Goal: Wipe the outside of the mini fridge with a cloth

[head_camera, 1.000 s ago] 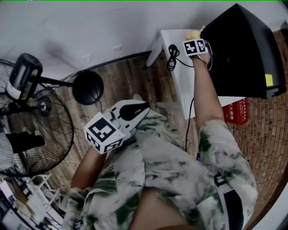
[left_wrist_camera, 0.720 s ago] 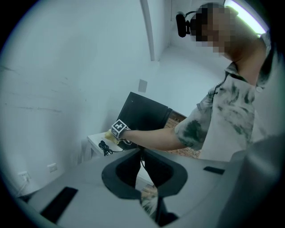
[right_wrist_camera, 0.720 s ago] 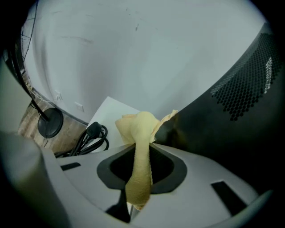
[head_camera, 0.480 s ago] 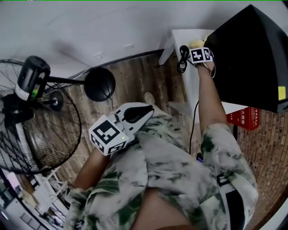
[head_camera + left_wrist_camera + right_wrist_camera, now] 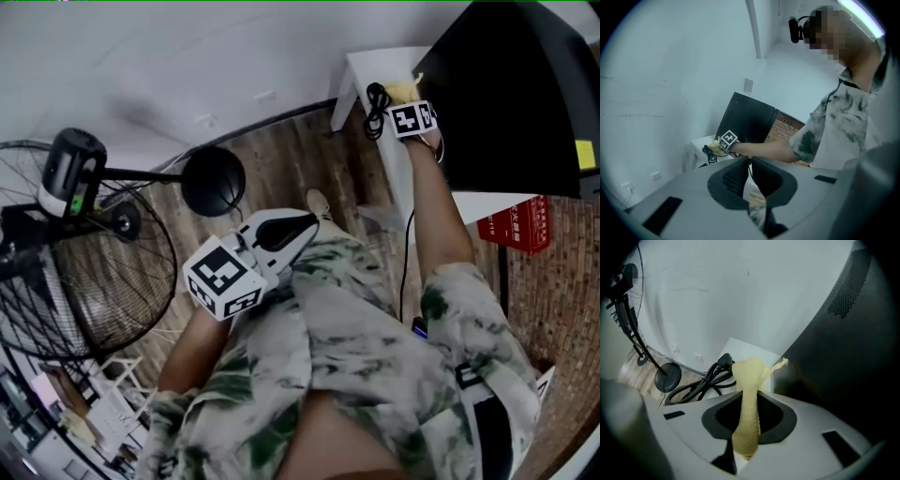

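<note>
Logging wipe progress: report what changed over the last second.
The right gripper, jaws shut on the yellow cloth, slid slightly toward the person along the side of the black mini fridge. Unchanged: grip on the cloth; left gripper shut, empty, at the waist.

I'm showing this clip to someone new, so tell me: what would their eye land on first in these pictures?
The big black mini fridge on the white table at the upper right stands out most, with the right gripper shut on a yellow cloth close beside its dark side. The left gripper is shut and empty in front of the person's patterned shirt, and a large standing fan fills the left of the head view.
</note>
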Motion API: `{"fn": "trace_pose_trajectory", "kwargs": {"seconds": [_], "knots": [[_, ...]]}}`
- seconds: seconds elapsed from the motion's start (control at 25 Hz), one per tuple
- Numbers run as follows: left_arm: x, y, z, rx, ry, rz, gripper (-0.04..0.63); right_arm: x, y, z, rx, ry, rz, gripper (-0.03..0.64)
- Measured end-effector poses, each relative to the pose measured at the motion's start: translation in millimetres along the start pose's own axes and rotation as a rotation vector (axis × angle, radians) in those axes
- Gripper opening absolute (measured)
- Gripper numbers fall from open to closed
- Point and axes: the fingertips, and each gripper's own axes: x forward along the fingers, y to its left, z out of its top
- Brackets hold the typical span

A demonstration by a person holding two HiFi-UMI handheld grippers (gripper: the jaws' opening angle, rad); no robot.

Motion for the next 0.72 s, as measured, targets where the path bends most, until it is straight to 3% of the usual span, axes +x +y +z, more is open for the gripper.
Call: {"fn": "trace_pose_trajectory", "kwargs": {"seconds": [0.2,0.72], "knots": [[-5,-22,-9,0.028,0.003,-0.035,0.029,-40,9,-26,0.072,-0.063,0.022,0.086],[-5,-107,-61,0.099,0.045,-0.166,0.029,-162,56,-161,0.206,-0.163,0.133,0.086]]}}
